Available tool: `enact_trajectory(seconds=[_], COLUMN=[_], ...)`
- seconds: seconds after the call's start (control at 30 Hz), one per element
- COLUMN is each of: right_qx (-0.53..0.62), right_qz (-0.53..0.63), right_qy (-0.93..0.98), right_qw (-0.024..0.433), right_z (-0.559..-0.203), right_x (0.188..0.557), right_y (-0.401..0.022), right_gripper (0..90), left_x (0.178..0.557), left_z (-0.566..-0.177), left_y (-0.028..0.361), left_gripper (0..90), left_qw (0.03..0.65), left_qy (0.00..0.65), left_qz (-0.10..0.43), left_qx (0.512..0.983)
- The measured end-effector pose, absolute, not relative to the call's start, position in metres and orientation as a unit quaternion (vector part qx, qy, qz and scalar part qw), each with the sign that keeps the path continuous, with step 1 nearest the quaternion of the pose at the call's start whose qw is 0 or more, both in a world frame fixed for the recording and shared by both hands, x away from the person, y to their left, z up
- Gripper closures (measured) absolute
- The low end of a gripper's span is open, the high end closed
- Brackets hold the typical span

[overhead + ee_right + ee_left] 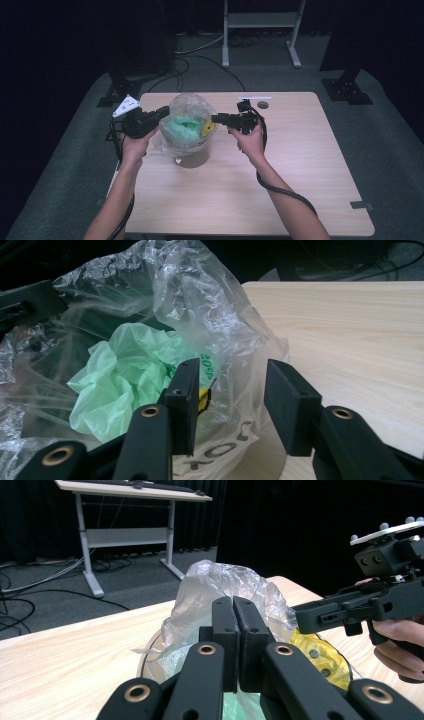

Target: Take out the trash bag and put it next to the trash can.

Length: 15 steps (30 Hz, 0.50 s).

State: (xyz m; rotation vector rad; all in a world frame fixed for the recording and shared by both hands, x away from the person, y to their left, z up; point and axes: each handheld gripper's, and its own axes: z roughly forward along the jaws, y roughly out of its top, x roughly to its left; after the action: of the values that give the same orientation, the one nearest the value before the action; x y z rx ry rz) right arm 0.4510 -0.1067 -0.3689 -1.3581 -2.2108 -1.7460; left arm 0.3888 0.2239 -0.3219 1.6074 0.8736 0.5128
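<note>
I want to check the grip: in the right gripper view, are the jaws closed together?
No, the right gripper has a wide gap between its jaws.

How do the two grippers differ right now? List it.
Jaws: the left gripper is shut, pads pressed together at the clear plastic bag; the right gripper stands open, bag film between its pads.
Side: in the high view the left gripper comes at the bucket from the left, the right gripper from the right.
Shared: both are black, hand-held, and point at the bag's top.

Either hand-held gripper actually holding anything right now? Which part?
Left hand-held gripper is shut, seemingly pinching the clear plastic bag at its near top edge. Right hand-held gripper stands open around the bag's opposite side, gripping nothing.
</note>
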Motion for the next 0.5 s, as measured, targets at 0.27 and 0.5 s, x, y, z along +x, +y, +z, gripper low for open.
enact_trajectory(seconds=[0.27,0.5], right_qx=[-0.438,-0.425], right_qz=[-0.552,-0.550], right_qy=[-0.709,-0.718], right_qw=[-0.030,-0.030], right_z=[-0.356,-0.341], right_x=[0.442,0.435], right_y=[-0.106,-0.102], right_gripper=[90.0,90.0], left_x=[0.389,0.388], left_z=[-0.320,-0.315], left_y=[0.223,0.216], left_gripper=[89.0,89.0], left_qw=[0.588,0.596], left_qy=[0.374,0.366], left_qz=[0.215,0.211], left_qx=[0.684,0.683])
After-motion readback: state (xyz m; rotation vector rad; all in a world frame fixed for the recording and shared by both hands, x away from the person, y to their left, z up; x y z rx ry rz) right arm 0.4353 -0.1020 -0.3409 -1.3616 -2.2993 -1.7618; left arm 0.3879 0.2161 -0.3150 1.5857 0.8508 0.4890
